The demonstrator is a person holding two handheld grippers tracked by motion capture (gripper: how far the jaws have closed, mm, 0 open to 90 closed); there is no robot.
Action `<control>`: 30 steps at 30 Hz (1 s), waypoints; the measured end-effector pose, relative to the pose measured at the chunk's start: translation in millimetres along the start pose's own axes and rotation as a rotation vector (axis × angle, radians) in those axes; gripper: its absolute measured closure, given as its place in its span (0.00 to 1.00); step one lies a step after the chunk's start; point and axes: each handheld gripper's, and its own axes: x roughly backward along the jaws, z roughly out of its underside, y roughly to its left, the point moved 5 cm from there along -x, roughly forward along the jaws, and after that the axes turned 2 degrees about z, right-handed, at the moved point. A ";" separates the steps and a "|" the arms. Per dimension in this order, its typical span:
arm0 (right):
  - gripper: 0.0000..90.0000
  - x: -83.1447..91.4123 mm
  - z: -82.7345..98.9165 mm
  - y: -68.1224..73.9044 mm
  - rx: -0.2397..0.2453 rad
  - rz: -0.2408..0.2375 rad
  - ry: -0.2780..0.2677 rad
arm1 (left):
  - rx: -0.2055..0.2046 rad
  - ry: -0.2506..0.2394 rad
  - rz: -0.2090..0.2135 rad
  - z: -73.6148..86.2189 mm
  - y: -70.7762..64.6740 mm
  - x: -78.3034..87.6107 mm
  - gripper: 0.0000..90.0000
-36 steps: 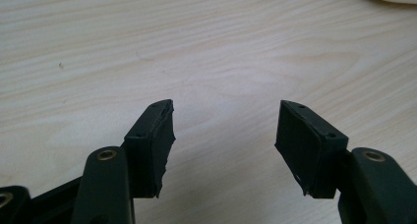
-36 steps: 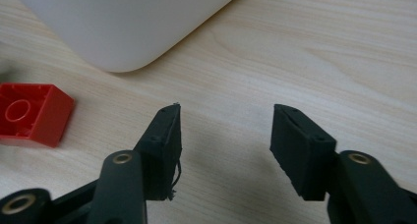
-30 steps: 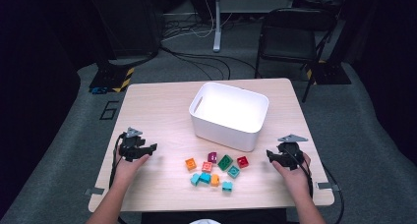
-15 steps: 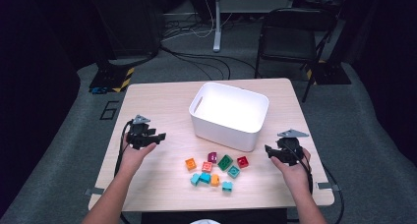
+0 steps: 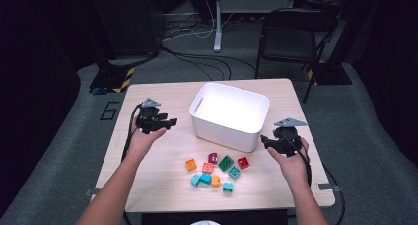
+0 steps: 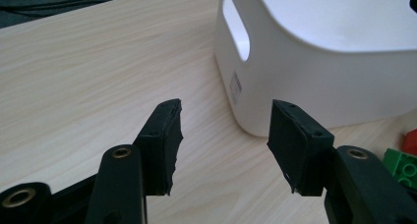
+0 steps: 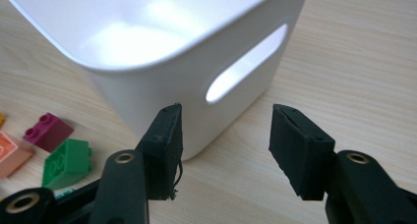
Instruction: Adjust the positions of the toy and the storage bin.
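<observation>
Dark room all around, cables on the grey carpet, a black folding chair at the back, and one pale wood desk lit up in the middle.

Left gripper is held just off the left side of the white bin, pointing at it. Its jaws have just been closing a little, but they're spread with nothing between them; in the left gripper view the left gripper frames bare desk and the bin's lower corner, with its handle slot up to the left. A green brick and a bit of red peek in at the right edge there.

Right gripper sits near the bin's front right corner, also aimed at it, jaws apart and holding nothing. In the right gripper view the right gripper looks at the bin's end wall and its oval handle slot, not touching it. To the left of the bin in that view lie a magenta brick, a green one and an orange one.

The bricks are a loose cluster on the desk just in front of the bin, between the two hands: orange, red, magenta, green and teal ones. Bin looks empty from above.
</observation>
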 end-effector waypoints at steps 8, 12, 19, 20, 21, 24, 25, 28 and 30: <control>0.49 -0.2 -5.6 4.6 0.017 0.022 0.006 | 0.001 0.009 0.018 -21.8 -3.6 -13.5 0.51; 0.49 5.3 -7.0 3.8 0.035 0.047 0.015 | 0.007 0.001 0.030 -29.4 -6.6 -15.7 0.50; 0.48 20.4 -13.9 9.9 0.043 -0.004 0.000 | 0.014 -0.027 0.060 -47.3 -13.5 -20.0 0.48; 0.47 21.3 -14.6 12.4 0.043 -0.009 -0.002 | 0.015 -0.026 0.068 -48.5 -14.4 -22.0 0.48; 0.47 22.0 -14.5 14.2 0.056 -0.018 0.004 | 0.014 -0.023 0.067 -49.4 -15.5 -24.4 0.48; 0.47 20.4 -15.0 20.7 0.063 -0.026 0.009 | 0.006 -0.010 0.063 -50.2 -16.8 -30.7 0.48; 0.46 19.4 -14.8 21.4 0.076 -0.026 0.012 | 0.000 0.006 0.058 -50.2 -17.5 -37.3 0.48; 0.46 15.3 -13.8 23.2 0.075 -0.023 0.017 | -0.020 0.038 0.043 -47.9 -18.9 -46.3 0.49; 0.46 12.2 -12.7 23.5 0.072 -0.025 0.018 | -0.019 0.038 0.056 -46.8 -20.5 -48.9 0.50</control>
